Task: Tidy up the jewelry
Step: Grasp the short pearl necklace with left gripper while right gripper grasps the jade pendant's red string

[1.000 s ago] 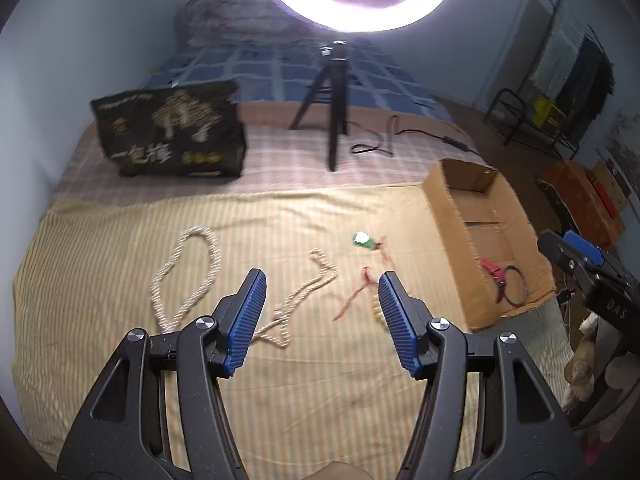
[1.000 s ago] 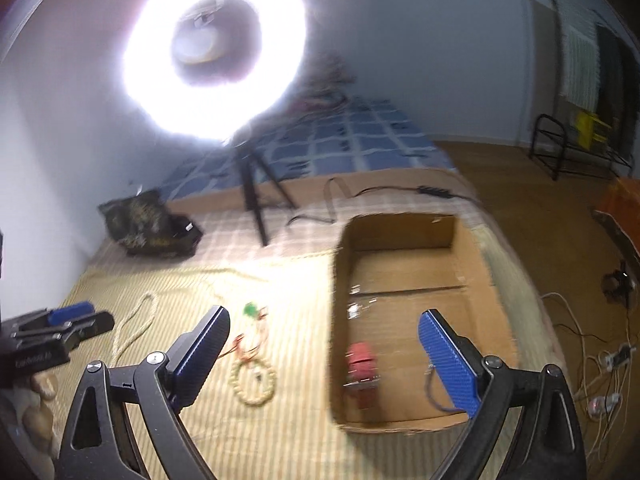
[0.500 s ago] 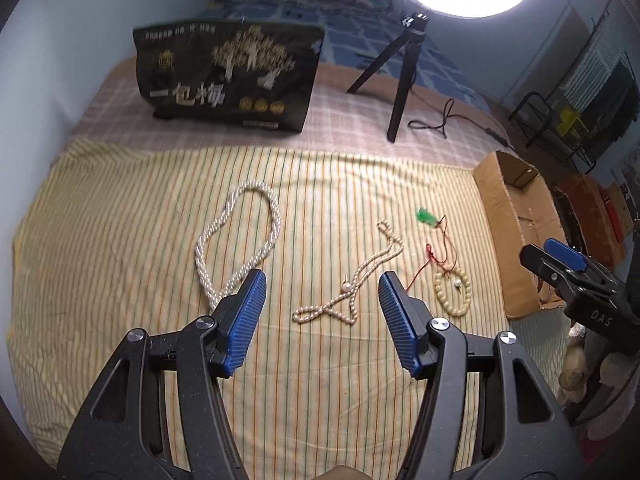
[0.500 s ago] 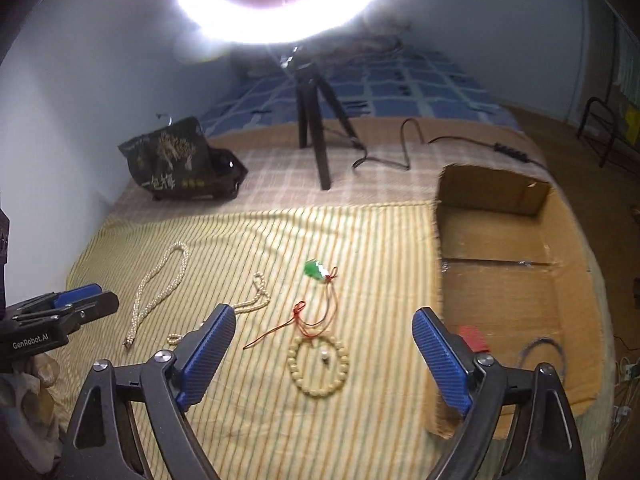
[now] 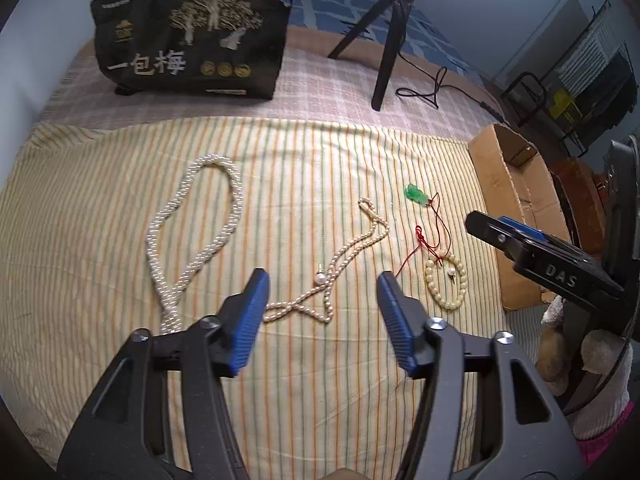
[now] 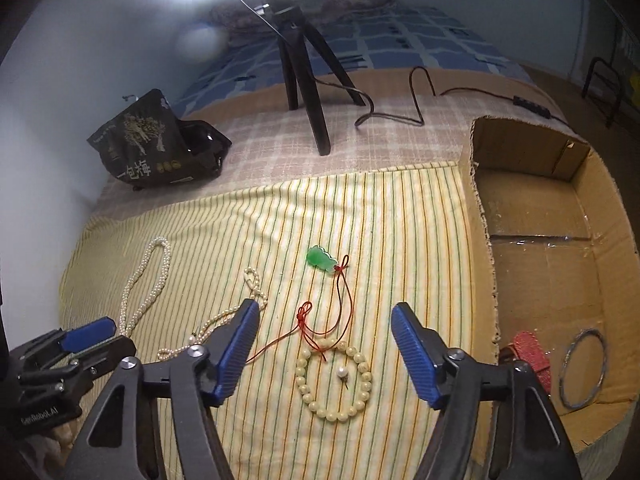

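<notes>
On the striped cloth lie a thick twisted pearl necklace (image 5: 192,240), a thin pearl necklace (image 5: 340,264), a green pendant (image 5: 416,193) on a red cord, and a cream bead bracelet (image 5: 446,282). My left gripper (image 5: 322,300) is open and empty, low over the thin necklace. My right gripper (image 6: 324,344) is open and empty, just above the bead bracelet (image 6: 334,380) with the green pendant (image 6: 320,258) beyond it. A cardboard box (image 6: 480,200) at the right holds a red item (image 6: 530,354) and a metal bangle (image 6: 582,368).
A black printed bag (image 5: 192,36) stands at the back left. A ring-light tripod (image 6: 304,84) with its cable (image 6: 416,104) stands behind the cloth. The box's near wall (image 5: 492,184) borders the cloth on the right. A drying rack (image 5: 592,92) is off the bed.
Both grippers have tilted down and moved left, closer to the cloth. The right one has left the box and now hangs over the bead bracelet; the left one is over the thin necklace.
</notes>
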